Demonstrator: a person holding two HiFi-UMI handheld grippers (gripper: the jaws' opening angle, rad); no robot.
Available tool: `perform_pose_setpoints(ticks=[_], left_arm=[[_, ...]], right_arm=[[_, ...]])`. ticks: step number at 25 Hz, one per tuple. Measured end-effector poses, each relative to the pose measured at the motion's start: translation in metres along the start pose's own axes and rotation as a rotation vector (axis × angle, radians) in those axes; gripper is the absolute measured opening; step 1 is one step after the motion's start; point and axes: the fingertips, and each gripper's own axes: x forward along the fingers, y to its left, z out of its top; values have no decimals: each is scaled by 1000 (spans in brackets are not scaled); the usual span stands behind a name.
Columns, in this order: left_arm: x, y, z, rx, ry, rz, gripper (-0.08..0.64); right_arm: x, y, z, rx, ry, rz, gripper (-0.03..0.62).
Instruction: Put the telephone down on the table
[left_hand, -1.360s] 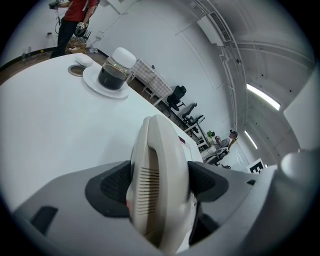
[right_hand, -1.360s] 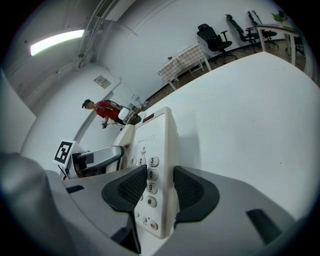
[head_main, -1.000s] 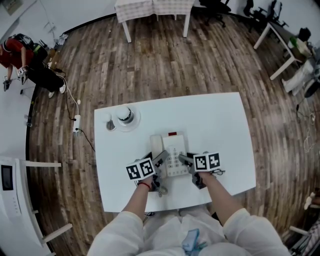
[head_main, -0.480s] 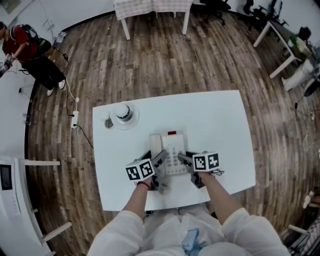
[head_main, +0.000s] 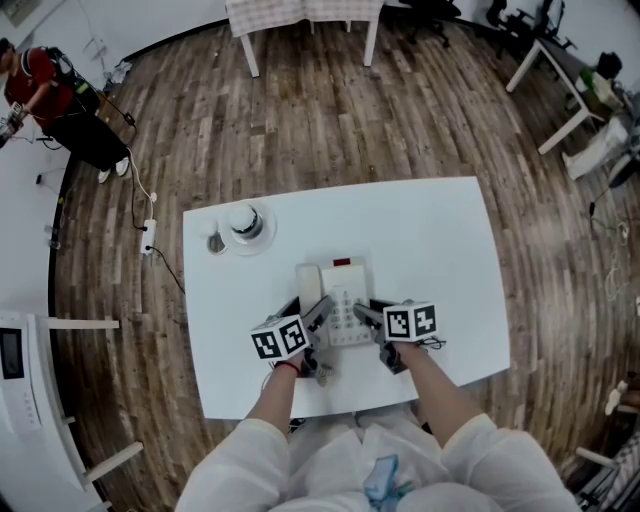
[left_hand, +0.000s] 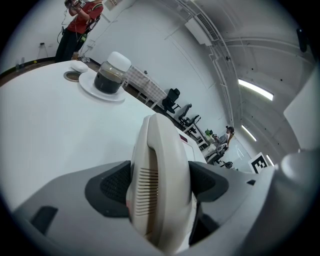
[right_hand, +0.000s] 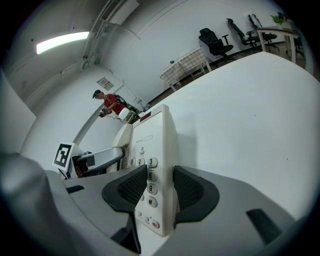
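Observation:
A cream desk telephone (head_main: 338, 298) with its handset on the left side sits at the middle front of the white table (head_main: 440, 250). My left gripper (head_main: 322, 313) is shut on the handset (left_hand: 160, 180), whose ribbed end fills the space between the black pads. My right gripper (head_main: 364, 317) is shut on the right edge of the phone body (right_hand: 157, 170), with one pad over the number keys (right_hand: 152, 175) and the other on the phone's side. In the right gripper view the left gripper (right_hand: 100, 157) shows beyond the handset.
A white saucer (head_main: 238, 235) carrying a dark jar with a white lid (left_hand: 111, 74) stands at the table's back left, with a small round object (head_main: 211, 243) beside it. A person in red (head_main: 35, 90) stands on the wood floor far left. Another table (head_main: 300, 20) stands beyond.
The telephone and both grippers have shifted slightly away from me on the table. The grips look the same.

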Motion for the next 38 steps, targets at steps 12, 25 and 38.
perform_pose_setpoints(ticks=[12, 25, 38], left_arm=[[2, -1, 0, 29, 17, 16, 354], [-4, 1, 1, 182, 84, 93, 413], [-20, -13, 3, 190, 83, 99, 413]], right_arm=[[0, 0, 1, -8, -3, -2, 193], [-1, -1, 2, -57, -11, -58, 218], [-16, 12, 8, -155, -28, -75, 230]])
